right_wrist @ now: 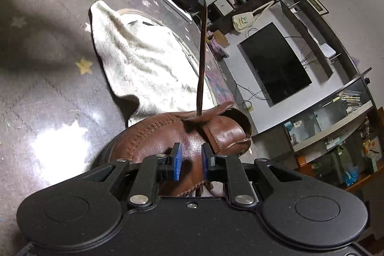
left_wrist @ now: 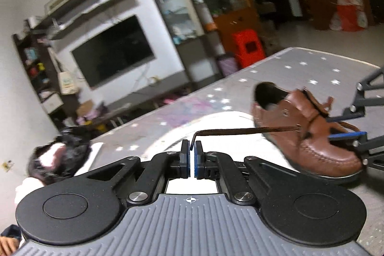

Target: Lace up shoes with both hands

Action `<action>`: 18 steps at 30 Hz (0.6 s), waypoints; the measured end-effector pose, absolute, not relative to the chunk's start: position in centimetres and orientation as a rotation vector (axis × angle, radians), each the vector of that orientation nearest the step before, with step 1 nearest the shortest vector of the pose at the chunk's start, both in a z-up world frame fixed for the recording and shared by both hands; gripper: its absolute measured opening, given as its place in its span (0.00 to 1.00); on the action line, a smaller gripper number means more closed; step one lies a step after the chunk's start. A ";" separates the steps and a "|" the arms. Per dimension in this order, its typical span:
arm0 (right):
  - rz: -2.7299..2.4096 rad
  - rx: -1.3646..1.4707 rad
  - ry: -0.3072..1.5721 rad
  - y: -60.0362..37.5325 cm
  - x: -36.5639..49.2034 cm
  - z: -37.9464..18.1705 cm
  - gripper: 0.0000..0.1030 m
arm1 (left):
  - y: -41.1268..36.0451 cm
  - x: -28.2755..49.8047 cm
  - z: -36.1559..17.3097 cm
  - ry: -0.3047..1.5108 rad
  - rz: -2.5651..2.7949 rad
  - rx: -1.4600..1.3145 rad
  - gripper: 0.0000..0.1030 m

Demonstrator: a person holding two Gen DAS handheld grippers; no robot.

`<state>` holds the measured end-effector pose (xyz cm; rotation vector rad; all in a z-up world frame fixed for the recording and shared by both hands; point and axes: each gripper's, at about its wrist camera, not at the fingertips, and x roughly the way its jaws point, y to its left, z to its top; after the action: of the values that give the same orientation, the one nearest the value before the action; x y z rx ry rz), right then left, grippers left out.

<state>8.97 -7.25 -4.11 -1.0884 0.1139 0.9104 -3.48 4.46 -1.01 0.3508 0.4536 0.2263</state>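
The brown leather moccasin-style shoe (left_wrist: 309, 136) sits on the grey star-patterned table (left_wrist: 300, 64), partly on a rumpled white towel (right_wrist: 144, 59). The left claw (left_wrist: 191, 150) is pressed together on the tip of the dark brown flat shoelace (left_wrist: 240, 130), which runs taut from the claw toward two o'clock, straight to the shoe's eyelet area; its long axis lies almost level across the left wrist view. In the right wrist view the same lace rises toward twelve o'clock from the shoe's tongue. The right claw (right_wrist: 190, 160) is spread, its blue pads straddling the shoe's upper, holding nothing. It is the nearer one to the eyelets, so I judge it better placed to steady the shoe.
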 end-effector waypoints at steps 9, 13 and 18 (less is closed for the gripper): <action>0.888 -1.016 0.133 -9.4 8.2 -5.0 0.22 | 7.3 -4.3 -1.8 0.529 0.260 0.254 0.09; 0.899 -0.981 0.225 -11.4 9.2 -5.4 0.24 | 8.2 -4.0 -2.9 0.569 0.291 0.204 0.33; 0.924 -0.945 0.349 -14.2 10.5 -6.0 0.24 | 8.8 -4.5 -3.8 0.585 0.311 0.172 0.43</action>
<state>10.46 -14.16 -6.03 -0.9447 0.3491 0.9242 -4.55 8.80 -3.76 0.1723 0.5854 0.3112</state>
